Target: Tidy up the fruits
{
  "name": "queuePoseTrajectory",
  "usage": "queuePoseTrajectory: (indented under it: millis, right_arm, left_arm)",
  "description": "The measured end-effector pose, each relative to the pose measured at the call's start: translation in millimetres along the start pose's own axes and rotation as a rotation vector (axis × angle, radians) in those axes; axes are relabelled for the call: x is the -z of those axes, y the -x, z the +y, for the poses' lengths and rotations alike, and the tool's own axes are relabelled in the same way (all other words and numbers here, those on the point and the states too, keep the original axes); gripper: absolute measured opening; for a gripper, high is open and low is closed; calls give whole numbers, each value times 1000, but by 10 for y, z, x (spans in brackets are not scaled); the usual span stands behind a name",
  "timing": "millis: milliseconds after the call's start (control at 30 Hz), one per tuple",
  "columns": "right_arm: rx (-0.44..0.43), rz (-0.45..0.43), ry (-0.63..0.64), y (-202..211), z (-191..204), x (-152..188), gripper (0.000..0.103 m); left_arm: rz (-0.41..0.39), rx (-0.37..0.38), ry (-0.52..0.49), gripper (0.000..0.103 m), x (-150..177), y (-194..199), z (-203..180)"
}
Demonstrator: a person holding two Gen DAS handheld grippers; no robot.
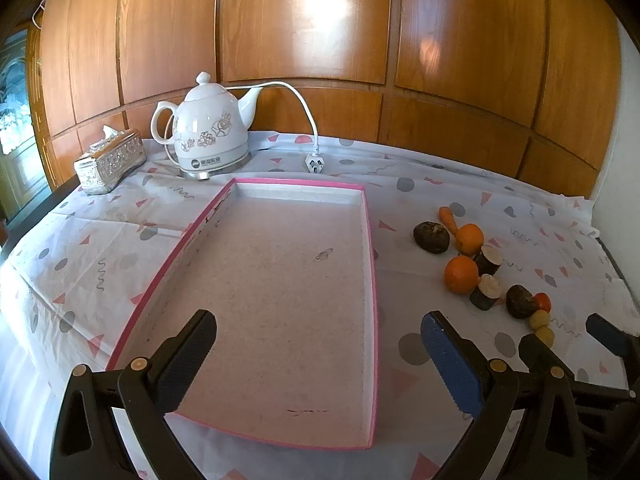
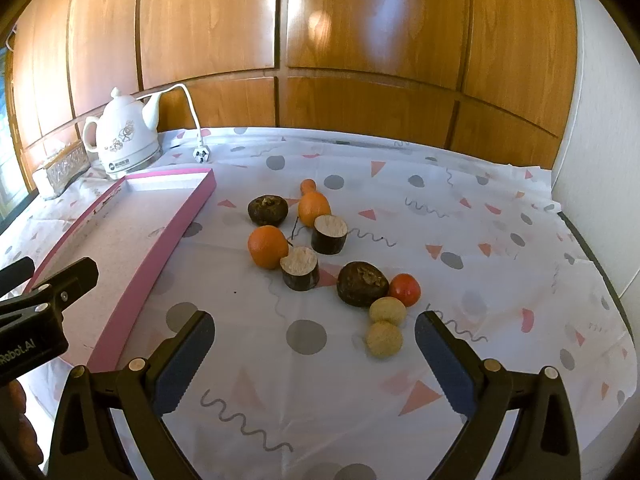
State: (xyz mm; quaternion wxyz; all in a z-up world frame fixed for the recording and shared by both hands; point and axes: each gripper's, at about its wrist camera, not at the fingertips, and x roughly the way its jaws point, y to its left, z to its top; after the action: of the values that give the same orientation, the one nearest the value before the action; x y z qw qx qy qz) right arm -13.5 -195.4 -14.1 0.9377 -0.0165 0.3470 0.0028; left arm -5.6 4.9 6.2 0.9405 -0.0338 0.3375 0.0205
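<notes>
The left gripper point(image 1: 320, 350) was held level above the pink tray point(image 1: 370, 240), jaws spread wide and gripping nothing. The right gripper point(image 2: 314, 346) hovered over the patterned surface point(image 2: 500, 264), jaws likewise released, just short of two pale round fruits point(image 2: 385, 338). Beyond these lay oranges point(image 2: 267, 246), dark fruits point(image 2: 362, 283) and cut stalk sections point(image 2: 300, 267), clustered right of the tray.

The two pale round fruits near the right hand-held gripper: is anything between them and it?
Nothing visible. The right hand-held gripper is open, and only bare tablecloth lies before the two pale round fruits.
</notes>
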Motion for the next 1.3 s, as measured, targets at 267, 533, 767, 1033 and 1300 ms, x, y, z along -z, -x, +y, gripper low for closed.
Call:
queuePoseTrajectory:
  millis: [267, 533, 767, 1033, 1300]
  right_arm:
    - [17, -13, -1, 51, -6, -4, 101]
    - [27, -18, 15, 70, 4, -19, 101]
    - [22, -25, 31, 77, 33, -6, 101]
    - [23, -30, 35, 80, 44, -5, 101]
    - [27, -37, 15, 86, 1, -8, 101]
  left_arm:
    - [-27, 15, -3, 103, 13, 108, -22]
    - [-20, 17, 5, 103, 1, 123, -18]
    - [-12, 21, 6, 103, -8, 110, -26]
    - [-8, 28, 6, 103, 15, 96, -28]
    - [-4, 37, 0, 103, 34, 79, -44]
